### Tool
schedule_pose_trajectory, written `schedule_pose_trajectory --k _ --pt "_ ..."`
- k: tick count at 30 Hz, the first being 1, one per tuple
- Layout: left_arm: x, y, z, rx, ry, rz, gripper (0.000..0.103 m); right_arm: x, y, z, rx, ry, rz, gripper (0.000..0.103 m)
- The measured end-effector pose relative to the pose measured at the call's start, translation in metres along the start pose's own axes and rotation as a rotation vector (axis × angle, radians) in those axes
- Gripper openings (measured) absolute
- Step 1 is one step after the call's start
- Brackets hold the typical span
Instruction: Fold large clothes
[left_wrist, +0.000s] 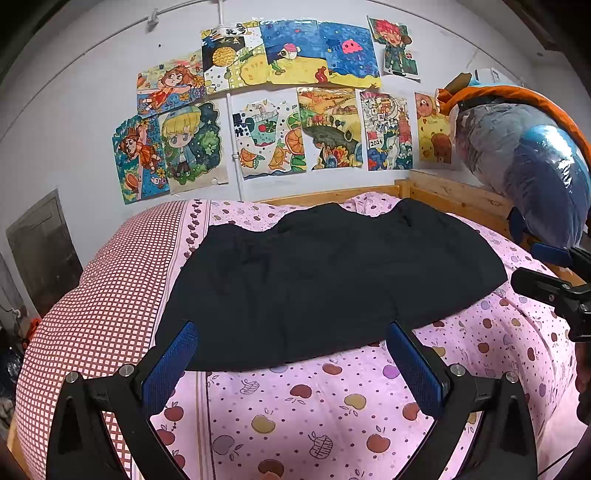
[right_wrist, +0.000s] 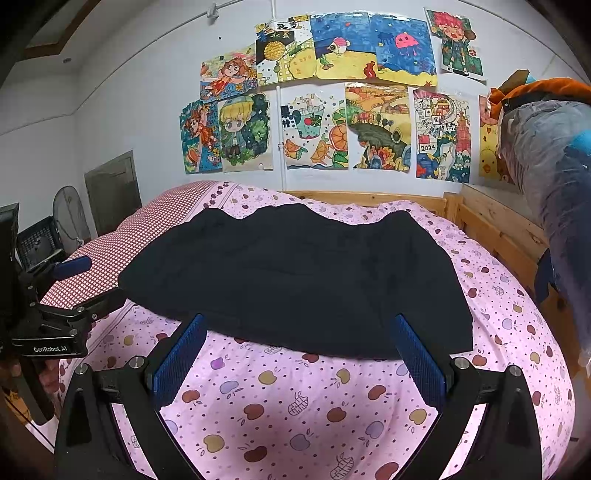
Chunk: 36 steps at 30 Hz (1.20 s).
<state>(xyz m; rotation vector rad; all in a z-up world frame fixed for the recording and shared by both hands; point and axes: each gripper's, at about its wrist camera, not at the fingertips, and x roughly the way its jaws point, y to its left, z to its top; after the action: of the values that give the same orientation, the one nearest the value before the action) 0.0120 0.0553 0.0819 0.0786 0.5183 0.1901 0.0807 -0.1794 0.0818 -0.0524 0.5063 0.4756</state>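
A large black garment (left_wrist: 325, 280) lies spread flat on the pink apple-print bedspread (left_wrist: 314, 413); it also shows in the right wrist view (right_wrist: 295, 277). My left gripper (left_wrist: 291, 332) is open and empty, its blue pads over the garment's near hem. My right gripper (right_wrist: 299, 325) is open and empty, also over the near hem. The right gripper shows at the right edge of the left wrist view (left_wrist: 554, 288), and the left gripper shows at the left edge of the right wrist view (right_wrist: 55, 310).
A red-checked strip (left_wrist: 99, 302) covers the bed's left side. A wooden bed frame (left_wrist: 454, 195) runs along the back and right. A plastic-wrapped bundle (left_wrist: 524, 162) sits at the right. Children's drawings (left_wrist: 277, 107) cover the wall.
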Motion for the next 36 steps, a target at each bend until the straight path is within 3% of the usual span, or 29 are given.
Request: schedule_pose_trajectory --k 36 --pt "0.0024 -0.0061 -0.0036 0.006 0.015 -0.005 0.103 0.0051 -0.0004 -0.0056 0.011 0.008 -0.005 0.099"
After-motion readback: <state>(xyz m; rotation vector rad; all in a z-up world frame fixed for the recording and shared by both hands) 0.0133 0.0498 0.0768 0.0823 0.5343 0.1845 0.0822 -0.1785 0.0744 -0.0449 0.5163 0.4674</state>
